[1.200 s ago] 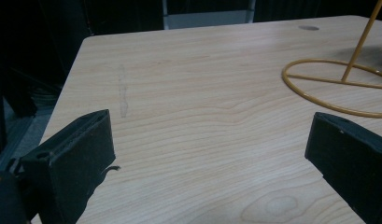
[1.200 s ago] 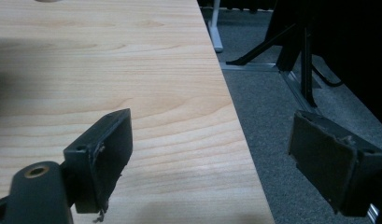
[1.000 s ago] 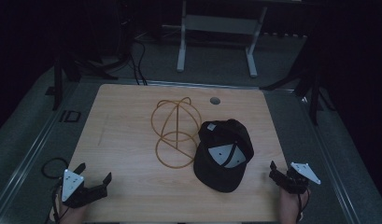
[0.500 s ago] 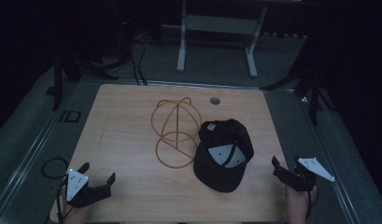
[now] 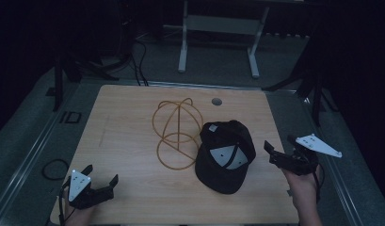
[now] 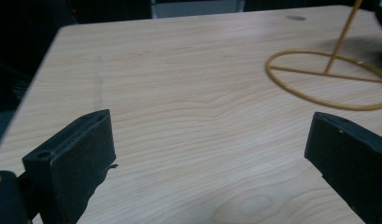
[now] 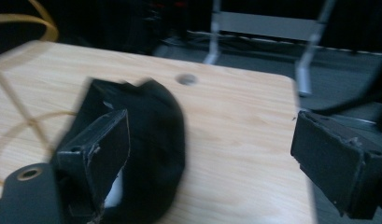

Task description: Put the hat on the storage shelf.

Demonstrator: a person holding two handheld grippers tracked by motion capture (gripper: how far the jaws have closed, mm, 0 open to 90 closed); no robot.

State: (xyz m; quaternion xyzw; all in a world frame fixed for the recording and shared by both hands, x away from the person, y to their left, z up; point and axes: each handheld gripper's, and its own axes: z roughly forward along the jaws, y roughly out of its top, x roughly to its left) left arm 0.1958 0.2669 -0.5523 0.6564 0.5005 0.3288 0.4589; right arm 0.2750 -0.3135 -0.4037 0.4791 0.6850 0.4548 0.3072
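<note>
Black cap [image 5: 225, 157] lying upturned at table's four o'clock (white label inside), touching yellow wire frame [image 5: 177, 133] at centre.

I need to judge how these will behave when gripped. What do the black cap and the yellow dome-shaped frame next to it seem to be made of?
The black cap looks like soft matte fabric: no shine, rounded sagging shape, with a pale label inside. The yellow frame looks like thin stiff wire or rod, possibly coated metal or plastic; it holds open hoops and stands upright on the wooden table. Its exact material cannot be told.
</note>
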